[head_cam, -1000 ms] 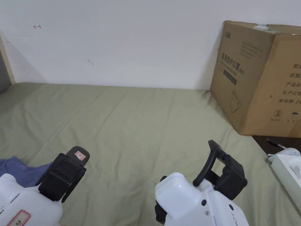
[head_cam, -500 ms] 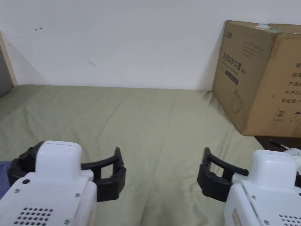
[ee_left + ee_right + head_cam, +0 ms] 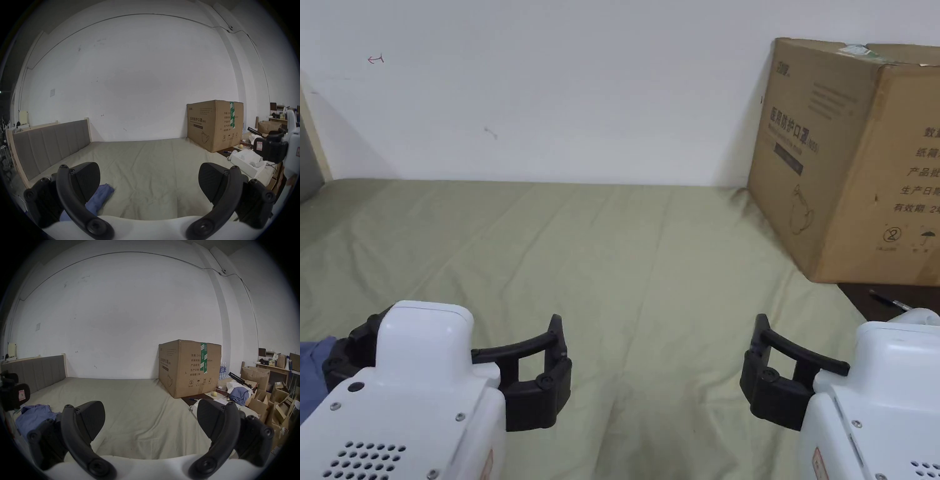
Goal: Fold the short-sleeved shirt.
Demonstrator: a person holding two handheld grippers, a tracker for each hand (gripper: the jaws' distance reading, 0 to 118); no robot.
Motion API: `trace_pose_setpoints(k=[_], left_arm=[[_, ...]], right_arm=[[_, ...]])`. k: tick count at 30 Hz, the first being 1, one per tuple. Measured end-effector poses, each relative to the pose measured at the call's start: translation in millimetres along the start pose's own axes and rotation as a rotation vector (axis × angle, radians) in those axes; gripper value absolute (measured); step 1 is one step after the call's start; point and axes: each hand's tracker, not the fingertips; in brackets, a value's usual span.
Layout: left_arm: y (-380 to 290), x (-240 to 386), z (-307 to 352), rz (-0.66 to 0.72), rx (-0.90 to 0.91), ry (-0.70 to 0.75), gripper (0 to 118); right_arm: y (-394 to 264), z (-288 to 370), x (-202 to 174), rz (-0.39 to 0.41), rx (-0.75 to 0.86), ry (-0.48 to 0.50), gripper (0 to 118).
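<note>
Both tools wide open, empty, over bed [image 3: 625, 250].
Shirt [image 3: 32, 415] bunched left of left tool [image 3: 148, 183]; right tool [image 3: 150, 420] far, risks one-handed, layered grab.

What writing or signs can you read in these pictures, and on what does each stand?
"医用防护口罩": cardboard box, left face.
"有效期: 2年": same box, right face.
"数量", "生产日期": same face; what follows them is partly hidden by green tape or blurred.
Smaller print and symbols low on the box: too small to read.
Red-edged sticker: too blurred to read.
</note>
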Motion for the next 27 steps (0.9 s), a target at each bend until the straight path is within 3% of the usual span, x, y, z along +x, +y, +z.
trace_pose_setpoints(k=[4,5,6,7,8,11,14,19,27], left_arm=[[2,-2,3,0.025,-0.027,-0.009,110],[1,-2,6,0.024,-0.009,-0.013,78],[1,0,4,0.021,0.009,0.026,37],[1,1,3,0.015,-0.007,0.033,8],[1,0,3,0.012,-0.005,0.03,6],[4,-5,4,0.029,-0.023,0.002,1],[3,-6,5,0.029,-0.009,0.021,0],[8,-9,8,-0.009,-0.011,0.037,0],[20,-52,33,0.04,0.005,0.209,0]], right_arm=[[1,3,-2,0.011,-0.005,0.025,100],[1,3,-4,0.02,0.0,0.015,77],[0,3,-6,0.031,0.006,-0.01,54],[0,3,-6,0.036,0.009,-0.015,35],[0,3,-5,0.038,0.007,-0.014,21],[0,3,0,0.01,0.003,0.012,0],[2,1,2,-0.015,-0.009,0.025,0],[6,-2,-5,0.012,-0.004,0.033,0],[23,-16,-54,0.052,0.016,0.243,0]])
